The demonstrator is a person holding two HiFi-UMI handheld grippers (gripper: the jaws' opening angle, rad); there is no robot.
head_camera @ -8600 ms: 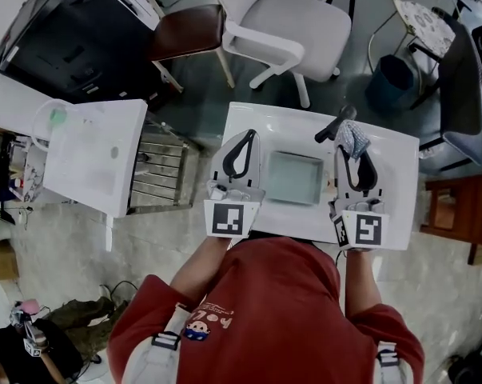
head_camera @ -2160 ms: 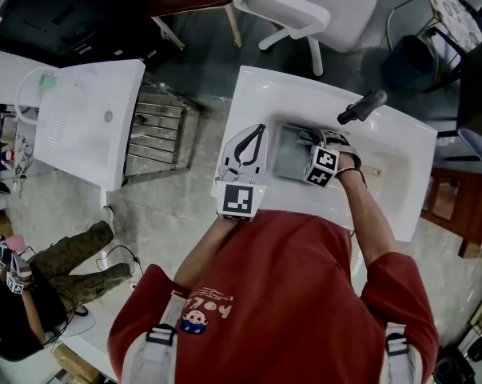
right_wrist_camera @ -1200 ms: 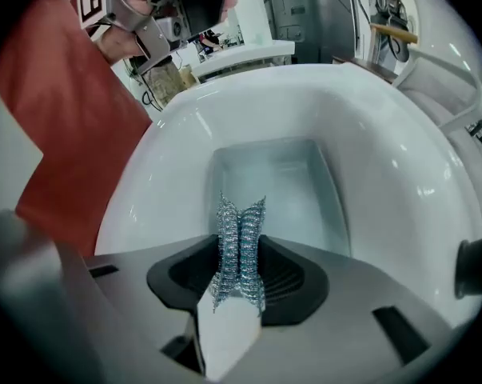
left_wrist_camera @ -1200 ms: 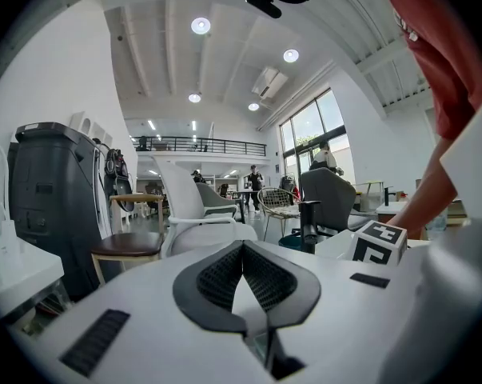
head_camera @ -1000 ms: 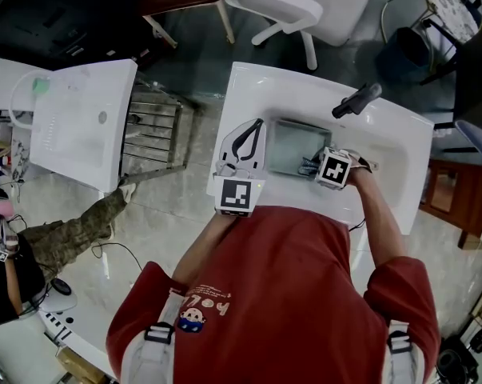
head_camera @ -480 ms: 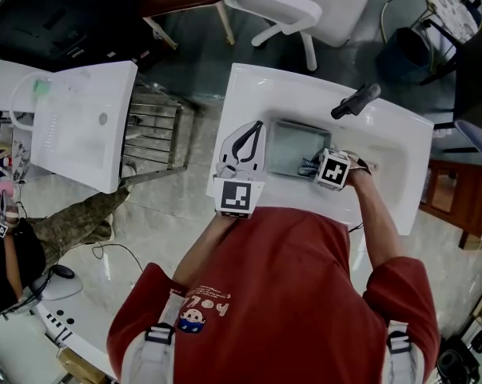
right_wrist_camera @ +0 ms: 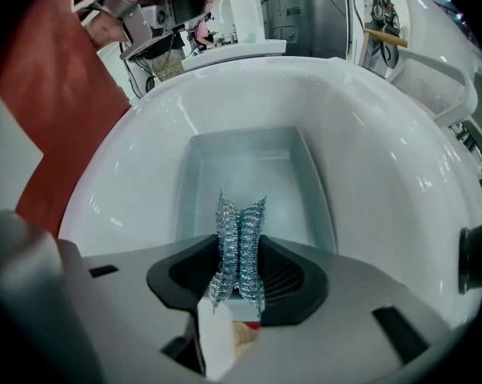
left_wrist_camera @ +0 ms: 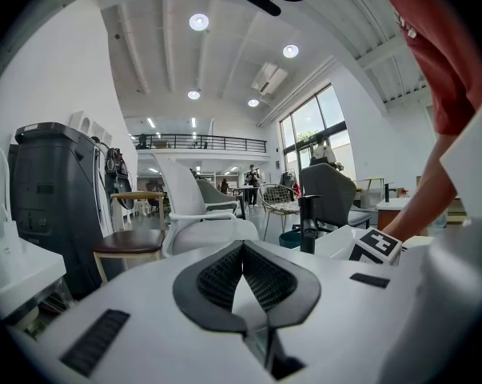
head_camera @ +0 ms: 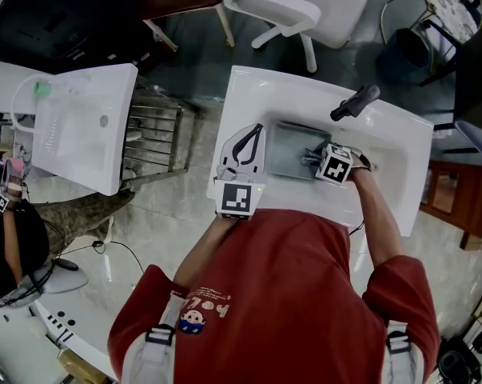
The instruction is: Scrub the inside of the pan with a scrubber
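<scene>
A rectangular grey pan [head_camera: 287, 149] lies in the white sink [head_camera: 388, 162]. In the right gripper view the pan [right_wrist_camera: 244, 178] is straight ahead and below the jaws. My right gripper [head_camera: 312, 159] is shut on a silvery steel-wool scrubber [right_wrist_camera: 239, 242], which it holds over the pan's right part; the scrubber [head_camera: 308, 158] shows as a small tuft there. I cannot tell whether it touches the pan's floor. My left gripper [head_camera: 257, 130] rests on the sink's left rim beside the pan. Its jaws are shut with nothing in them, the same in the left gripper view [left_wrist_camera: 242, 250].
A black faucet [head_camera: 353, 102] stands on the sink's far rim, also in the left gripper view [left_wrist_camera: 307, 224]. A white chair [head_camera: 304, 6] is beyond the sink. A second white basin [head_camera: 81, 122] and a metal rack [head_camera: 154, 146] are to the left. A person's leg [head_camera: 77, 214] lies on the floor.
The right gripper picked up the scrubber from beside the faucet and brought it into the pan. In the last second it slid slightly away from me. The left gripper stayed put.
</scene>
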